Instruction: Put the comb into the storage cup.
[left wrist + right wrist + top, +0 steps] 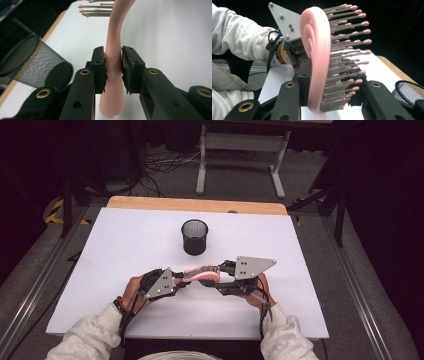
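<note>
White table [125,270], hairbrush [201,272] handle claw-hidden

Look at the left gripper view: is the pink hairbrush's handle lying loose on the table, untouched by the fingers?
No. The pink hairbrush handle is clamped between the left gripper fingers, raised above the white table.

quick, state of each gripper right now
left gripper: closed on the handle of the pink plastic hairbrush.
right gripper: jaws around the brush's bristled head, one on its back, one at the bristle tips; a firm clamp cannot be told.
</note>
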